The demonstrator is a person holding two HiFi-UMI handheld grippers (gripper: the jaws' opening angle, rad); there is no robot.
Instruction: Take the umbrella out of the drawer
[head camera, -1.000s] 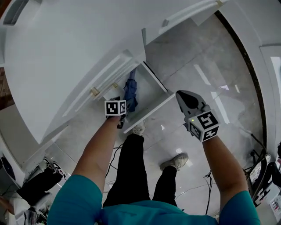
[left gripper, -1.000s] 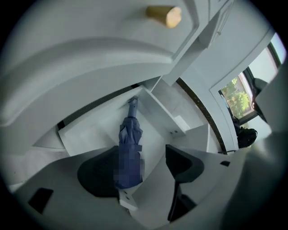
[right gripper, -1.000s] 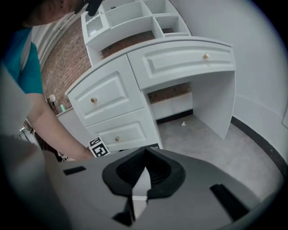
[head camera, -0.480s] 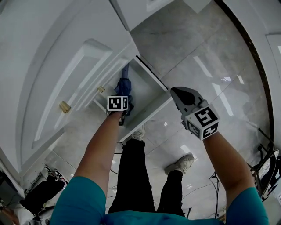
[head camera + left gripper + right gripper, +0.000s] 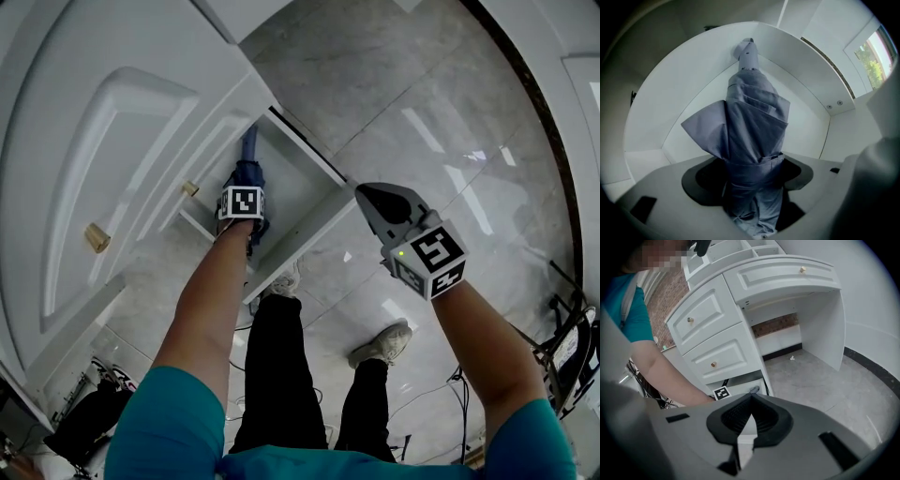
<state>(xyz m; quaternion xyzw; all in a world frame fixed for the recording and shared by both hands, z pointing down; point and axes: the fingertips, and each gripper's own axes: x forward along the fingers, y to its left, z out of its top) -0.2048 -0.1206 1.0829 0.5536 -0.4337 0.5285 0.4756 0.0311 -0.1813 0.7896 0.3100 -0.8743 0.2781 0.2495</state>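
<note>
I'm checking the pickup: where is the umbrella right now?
The umbrella lies in the open bottom drawer, left of centre in the head view, between the open fingers of the left gripper, which have just been opening.

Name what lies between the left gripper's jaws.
The folded umbrella, in the drawer; the left gripper's jaws have just been opening around it. Left gripper view.

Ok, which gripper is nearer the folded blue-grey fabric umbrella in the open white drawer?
Left. The left gripper is down in the drawer; its jaws have just been opening, with the umbrella between them. The right gripper hangs outside, by the drawer's front corner, shut.
</note>
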